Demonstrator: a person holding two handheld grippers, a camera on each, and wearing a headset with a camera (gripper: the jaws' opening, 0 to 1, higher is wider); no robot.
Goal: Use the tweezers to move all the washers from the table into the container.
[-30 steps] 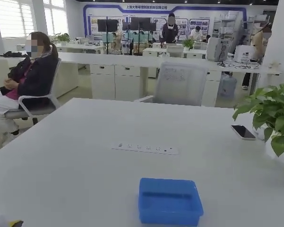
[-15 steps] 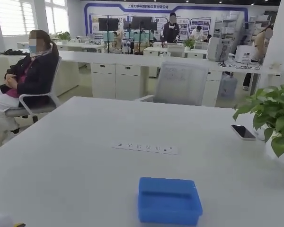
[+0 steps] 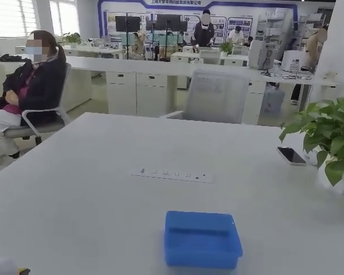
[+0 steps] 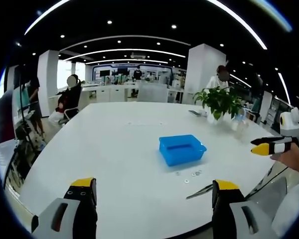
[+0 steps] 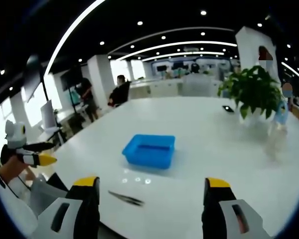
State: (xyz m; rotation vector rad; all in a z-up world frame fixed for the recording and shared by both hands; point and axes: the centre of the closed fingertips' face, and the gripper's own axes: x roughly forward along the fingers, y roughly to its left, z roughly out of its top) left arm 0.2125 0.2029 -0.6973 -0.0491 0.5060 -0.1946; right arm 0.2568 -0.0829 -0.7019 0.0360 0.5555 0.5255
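Observation:
A blue container [image 3: 202, 239] sits on the white table [image 3: 92, 189], near its front edge. In the left gripper view the container [image 4: 182, 149] lies ahead, with several small washers [image 4: 192, 174] loose on the table just in front of it. Metal tweezers [image 4: 199, 190] lie flat beside them. My left gripper [image 4: 153, 194] is open and holds nothing, well short of the tweezers. My right gripper [image 5: 150, 191] is open too, facing the container [image 5: 149, 149], the washers [image 5: 137, 180] and the tweezers [image 5: 125, 197] from the other side.
A power strip [image 3: 172, 173] is set into the table's middle. At the right stand a potted plant [image 3: 329, 137] and a phone [image 3: 290, 155]. An office chair [image 3: 215, 97] faces the far edge. A person [image 3: 31, 86] sits at the left.
The head camera has tipped down slightly, so the whole picture has slid up. The container has not moved on the table.

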